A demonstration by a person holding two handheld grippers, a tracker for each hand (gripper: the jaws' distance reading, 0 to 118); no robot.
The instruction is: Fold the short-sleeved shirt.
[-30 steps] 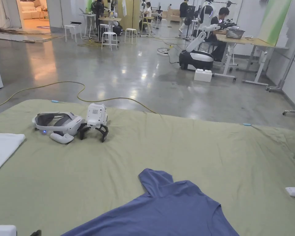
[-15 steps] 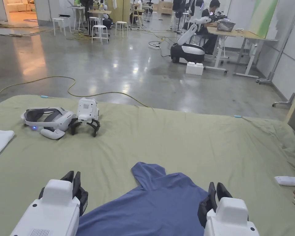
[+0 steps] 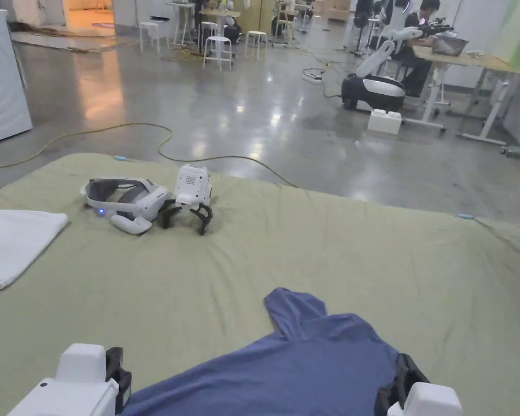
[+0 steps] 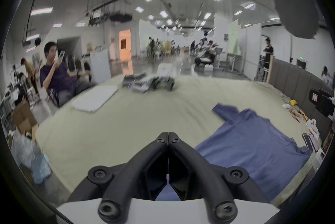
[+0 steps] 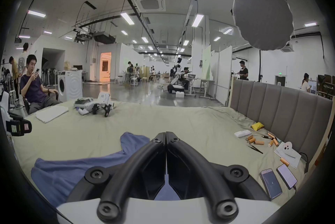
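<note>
A blue short-sleeved shirt [image 3: 307, 363] lies spread on the green bed sheet [image 3: 362, 254], one sleeve pointing away from me. It also lies at the right of the left gripper view as the shirt [image 4: 253, 140], and low left in the right gripper view as the shirt [image 5: 76, 166]. My left gripper [image 3: 115, 371] hovers at the shirt's left edge, jaws shut with nothing between them [image 4: 168, 134]. My right gripper [image 3: 402, 382] hangs over the shirt's right side, its jaws [image 5: 165, 134] also shut and empty.
A white headset [image 3: 126, 197] and a spare gripper [image 3: 191, 197] rest at the far left of the bed beside a folded white cloth [image 3: 15, 244]. Phones [image 5: 271, 183], batteries [image 5: 259, 141] and papers lie by the grey headboard [image 5: 282, 106]. A seated person [image 5: 35, 86] is at the left.
The head camera has turned left and tipped. Both grippers have dropped lower in the view, so less of them shows. The shirt lies as before.
</note>
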